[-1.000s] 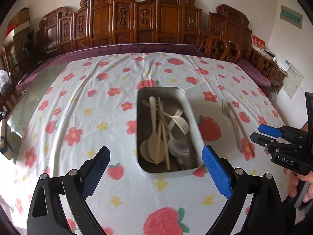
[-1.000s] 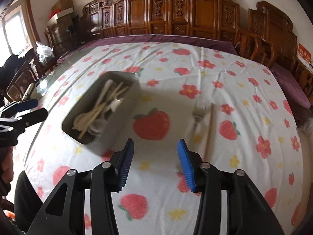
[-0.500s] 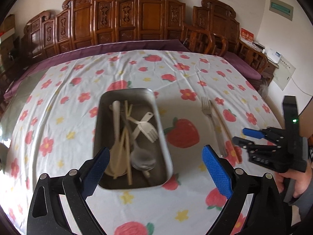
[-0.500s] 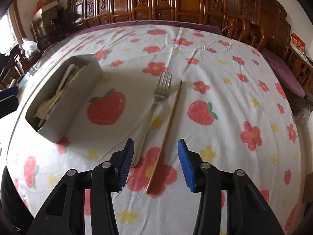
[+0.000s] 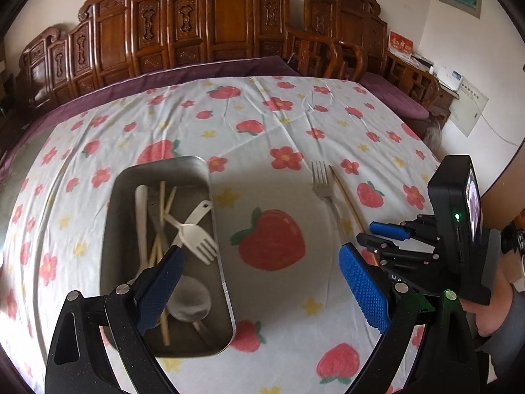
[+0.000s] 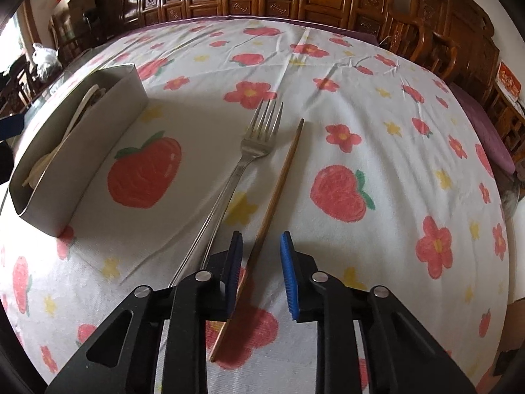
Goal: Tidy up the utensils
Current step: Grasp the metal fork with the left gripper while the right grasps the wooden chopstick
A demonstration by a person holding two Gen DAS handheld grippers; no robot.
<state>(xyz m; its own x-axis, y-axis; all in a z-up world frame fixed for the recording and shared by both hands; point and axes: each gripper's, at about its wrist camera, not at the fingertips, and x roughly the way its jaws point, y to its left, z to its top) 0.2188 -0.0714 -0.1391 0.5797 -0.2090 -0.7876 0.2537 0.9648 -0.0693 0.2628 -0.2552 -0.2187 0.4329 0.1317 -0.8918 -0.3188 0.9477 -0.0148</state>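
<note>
On the counter (image 6: pixel 377 105), right of the tray (image 6: pixel 98 124), a chopstick (image 6: pixel 279 184) beside the fork (image 6: pixel 249 151) is being straddled by the right hand-held gripper (image 6: pixel 261 272), jaws just closing, pads not yet pressing. Left hand-held gripper (image 5: pixel 262 282) is being held released. Clamping, then lifting, is judged next.

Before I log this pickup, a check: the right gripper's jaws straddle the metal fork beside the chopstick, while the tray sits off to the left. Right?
Not quite. In the right wrist view the right gripper straddles the wooden chopstick, its jaws having just been closing. The metal fork lies just outside them, beside the chopstick. The tray does sit off to the left.
</note>
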